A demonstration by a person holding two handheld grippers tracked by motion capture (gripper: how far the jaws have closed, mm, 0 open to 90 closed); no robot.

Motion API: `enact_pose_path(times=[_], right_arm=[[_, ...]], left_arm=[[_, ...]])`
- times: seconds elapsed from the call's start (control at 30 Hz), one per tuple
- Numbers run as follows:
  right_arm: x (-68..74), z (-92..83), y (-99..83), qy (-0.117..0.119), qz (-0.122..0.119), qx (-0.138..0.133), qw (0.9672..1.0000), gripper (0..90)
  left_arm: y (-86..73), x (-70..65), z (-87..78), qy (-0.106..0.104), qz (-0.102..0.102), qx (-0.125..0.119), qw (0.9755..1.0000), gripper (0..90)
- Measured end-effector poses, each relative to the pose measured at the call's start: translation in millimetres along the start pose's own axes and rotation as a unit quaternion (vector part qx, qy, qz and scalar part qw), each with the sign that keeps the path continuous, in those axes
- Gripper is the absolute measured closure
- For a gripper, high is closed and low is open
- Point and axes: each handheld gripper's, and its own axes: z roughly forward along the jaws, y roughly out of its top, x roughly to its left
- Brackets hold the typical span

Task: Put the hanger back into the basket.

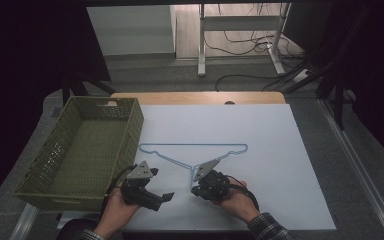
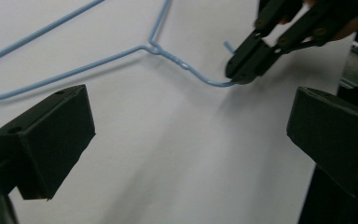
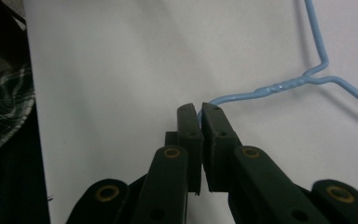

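Right gripper (image 3: 200,112) has its jaws clenched on the hook end of the blue wire hanger (image 1: 195,148), which lies flat on the white board (image 1: 280,165) with its bar toward the far side; left gripper (image 1: 166,196) sits released just left of it, jaws wide apart and holding nothing. Risk as judged: the wire is thin and round, so it could twist or slip in the pads once lifted, letting the triangle swing. The green basket (image 1: 40,170) stands at the board's left edge, its near wall in the way of a low carry, so the hanger's long bar may catch the rim.
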Motion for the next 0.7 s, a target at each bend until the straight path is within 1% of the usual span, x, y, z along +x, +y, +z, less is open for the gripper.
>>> enact_pose_path(times=[0.07, 0.1, 0.13, 0.17, 0.2, 0.27, 0.33, 0.4, 0.43, 0.5, 0.6, 0.7], right_arm=[[-0.6, -2.3, 0.9, 0.002, 0.001, -0.001, 1.0000, 86.8], [-1.1, -4.1, 1.7, 0.005, 0.003, -0.001, 1.0000, 86.7], [-1.6, -4.7, 2.2, 0.007, 0.001, -0.002, 1.0000, 86.8], [-1.6, -4.7, 2.2, 0.007, 0.001, -0.002, 1.0000, 86.8], [-1.8, -5.8, 3.3, 0.009, 0.001, -0.002, 1.0000, 86.8], [-1.9, -6.3, 4.3, 0.011, 0.000, -0.002, 0.9999, 86.8], [-2.1, -6.8, 5.3, 0.013, -0.001, 0.000, 0.9999, 86.8], [-2.4, -7.7, 6.4, 0.013, -0.002, 0.000, 0.9999, 86.8], [-2.4, -7.7, 6.4, 0.013, -0.002, 0.000, 0.9999, 86.8], [-3.0, -10.4, 7.7, 0.014, -0.001, -0.002, 0.9999, 86.8], [-4.3, -13.5, 9.1, 0.018, 0.002, -0.005, 0.9998, 86.8], [-5.0, -15.4, 10.1, 0.018, 0.001, -0.005, 0.9998, 86.8]], left_arm=[[3.7, 2.1, 4.2, 0.009, 0.002, 0.010, 0.9999, 0.9], [5.2, 3.2, 6.6, 0.010, 0.002, 0.013, 0.9999, 0.9], [8.1, 6.3, 12.0, 0.014, 0.001, 0.024, 0.9996, 0.9], [8.1, 6.3, 12.0, 0.014, 0.001, 0.024, 0.9996, 1.1], [10.1, 9.5, 17.9, 0.029, 0.004, 0.039, 0.9988, 1.3], [12.7, 13.0, 24.1, 0.044, -0.003, 0.048, 0.9979, 1.9], [15.2, 16.0, 29.4, 0.053, -0.003, 0.051, 0.9973, 2.2], [17.5, 18.4, 34.6, 0.067, 0.000, 0.058, 0.9961, 2.7], [17.5, 18.4, 34.6, 0.067, 0.000, 0.058, 0.9961, 3.0], [20.5, 22.7, 42.4, 0.071, -0.004, 0.061, 0.9956, 3.6], [23.6, 26.3, 49.9, 0.078, 0.003, 0.067, 0.9947, 4.2], [25.7, 29.6, 54.3, 0.083, 0.002, 0.065, 0.9944, 5.2]])
